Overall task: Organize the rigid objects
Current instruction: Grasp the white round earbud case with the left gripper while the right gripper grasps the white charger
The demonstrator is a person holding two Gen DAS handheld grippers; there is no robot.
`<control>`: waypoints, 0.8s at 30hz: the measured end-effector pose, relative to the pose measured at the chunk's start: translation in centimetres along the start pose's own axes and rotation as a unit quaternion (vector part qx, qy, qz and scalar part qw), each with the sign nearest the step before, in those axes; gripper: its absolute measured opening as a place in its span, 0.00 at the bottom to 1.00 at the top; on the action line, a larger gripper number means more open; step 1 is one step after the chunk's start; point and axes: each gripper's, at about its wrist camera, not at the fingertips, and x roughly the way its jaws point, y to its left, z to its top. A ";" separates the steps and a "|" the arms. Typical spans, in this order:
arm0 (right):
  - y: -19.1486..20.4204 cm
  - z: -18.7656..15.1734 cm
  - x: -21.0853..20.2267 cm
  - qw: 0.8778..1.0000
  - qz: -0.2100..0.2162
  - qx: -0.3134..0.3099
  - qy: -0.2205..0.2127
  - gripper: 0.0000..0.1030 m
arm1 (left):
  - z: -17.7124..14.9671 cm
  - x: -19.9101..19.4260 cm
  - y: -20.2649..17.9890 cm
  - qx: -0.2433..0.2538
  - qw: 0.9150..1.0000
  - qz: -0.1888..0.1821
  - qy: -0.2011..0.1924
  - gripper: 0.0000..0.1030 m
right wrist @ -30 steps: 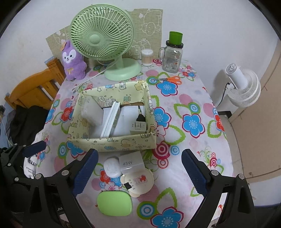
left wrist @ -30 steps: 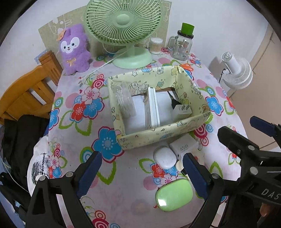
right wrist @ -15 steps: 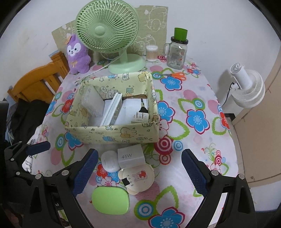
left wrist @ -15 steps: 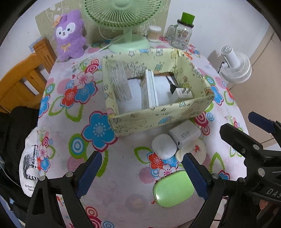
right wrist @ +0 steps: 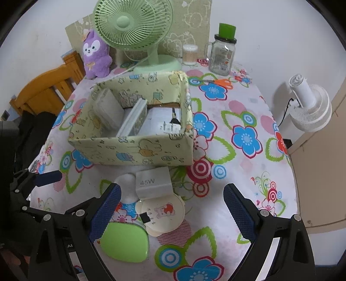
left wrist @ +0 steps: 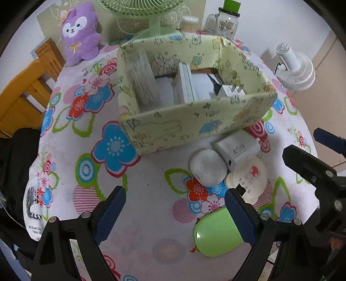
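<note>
Both tongs have sunk; white charger (right wrist: 153, 182) lies between right tongs (right wrist: 170, 207).

Soft, even indoor light, faint shadows, sharp centres, strong fisheye bending and dark vignetted corners.

In the left wrist view the green fan (left wrist: 138, 8) is cut off by the top edge, so only the lower rim of its grille is seen, and the green case (left wrist: 216, 235) at lower right is partly covered by a blue pad of the left gripper (left wrist: 175, 214). In the right wrist view the white rounded case (right wrist: 127, 183) is half hidden behind the charger marked 45W (right wrist: 153, 183) and a gripper pad. What is held in the yellow box (right wrist: 138, 151) is partly screened by its near wall, and the small print on the round cream item (right wrist: 164, 214) is too small to be read.
</note>
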 end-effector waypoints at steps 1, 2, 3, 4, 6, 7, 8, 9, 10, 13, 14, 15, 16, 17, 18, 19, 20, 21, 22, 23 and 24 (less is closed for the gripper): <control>-0.2 -0.2 0.2 1.000 0.005 0.001 -0.001 0.94 | -0.1 0.2 0.0 0.000 1.000 -0.002 0.001 0.91; -0.2 -0.3 0.3 1.000 0.009 0.000 -0.002 0.94 | -0.2 0.4 0.0 -0.002 1.000 -0.004 0.002 0.91; -0.3 -0.4 0.4 1.000 0.012 -0.001 -0.003 0.94 | -0.3 0.6 -0.1 -0.003 1.000 -0.005 0.003 0.91; -0.3 -0.6 0.5 1.000 0.013 -0.003 -0.002 0.94 | -0.3 0.7 -0.1 -0.003 1.000 -0.006 0.004 0.91; -0.4 -0.7 0.8 1.000 0.013 -0.006 -0.003 0.94 | -0.4 1.0 -0.3 0.002 1.000 -0.007 0.005 0.91; -0.4 -0.7 1.0 1.000 0.014 -0.007 -0.003 0.94 | -0.4 1.1 -0.3 0.005 1.000 -0.005 0.006 0.91; -0.4 -0.7 1.3 1.000 0.014 -0.007 -0.001 0.94 | -0.4 1.3 -0.5 0.008 1.000 -0.003 0.006 0.91; -0.4 -0.7 1.5 1.000 0.015 -0.007 0.000 0.94 | -0.4 1.5 -0.6 0.013 1.000 -0.001 0.007 0.91; -0.5 -0.7 1.8 1.000 0.017 -0.007 0.001 0.94 | -0.5 1.7 -0.7 0.015 1.000 -0.001 0.007 0.91; -0.5 -0.8 2.6 1.000 0.020 -0.007 0.003 0.94 | -0.5 2.4 -0.7 0.016 1.000 -0.007 0.010 0.91; -0.6 -0.9 2.8 1.000 0.021 -0.007 0.004 0.94 | -0.5 2.6 -0.7 0.016 1.000 -0.012 0.011 0.91; -0.5 -0.9 3.0 1.000 0.024 -0.008 0.006 0.94 | -0.5 2.8 -0.7 0.016 1.000 -0.016 0.012 0.91; -0.5 -0.9 3.3 1.000 0.025 -0.010 0.008 0.94 | -0.6 2.9 -0.7 0.016 1.000 -0.020 0.012 0.91; -0.5 -0.9 3.5 1.000 0.025 -0.011 0.009 0.94 | -0.6 3.0 -0.8 0.017 1.000 -0.022 0.011 0.91; -0.6 -0.9 3.8 1.000 0.025 -0.013 0.011 0.94 | -0.6 3.1 -0.8 0.020 0.999 -0.023 0.009 0.91; -0.6 -0.9 4.1 1.000 0.025 -0.013 0.013 0.94 | -0.6 3.3 -0.9 0.022 0.999 -0.024 0.009 0.91; -0.7 -0.9 4.4 0.999 0.025 -0.013 0.016 0.94 | -0.6 3.4 -1.0 0.025 0.999 -0.025 0.009 0.91; -0.7 -1.0 4.7 0.999 0.025 -0.013 0.019 0.94 | -0.6 3.5 -1.0 0.025 0.999 -0.026 0.009 0.91; -0.8 -1.0 4.9 0.999 0.027 -0.012 0.021 0.94 | -0.6 3.5 -1.0 0.025 0.999 -0.028 0.007 0.91; -0.9 -1.0 5.2 0.999 0.028 -0.011 0.023 0.94 | -0.6 3.6 -1.1 0.024 0.999 -0.031 0.004 0.91; -0.9 -1.0 5.5 0.999 0.028 -0.010 0.025 0.94 | -0.6 3.7 -1.1 0.024 0.999 -0.032 0.003 0.91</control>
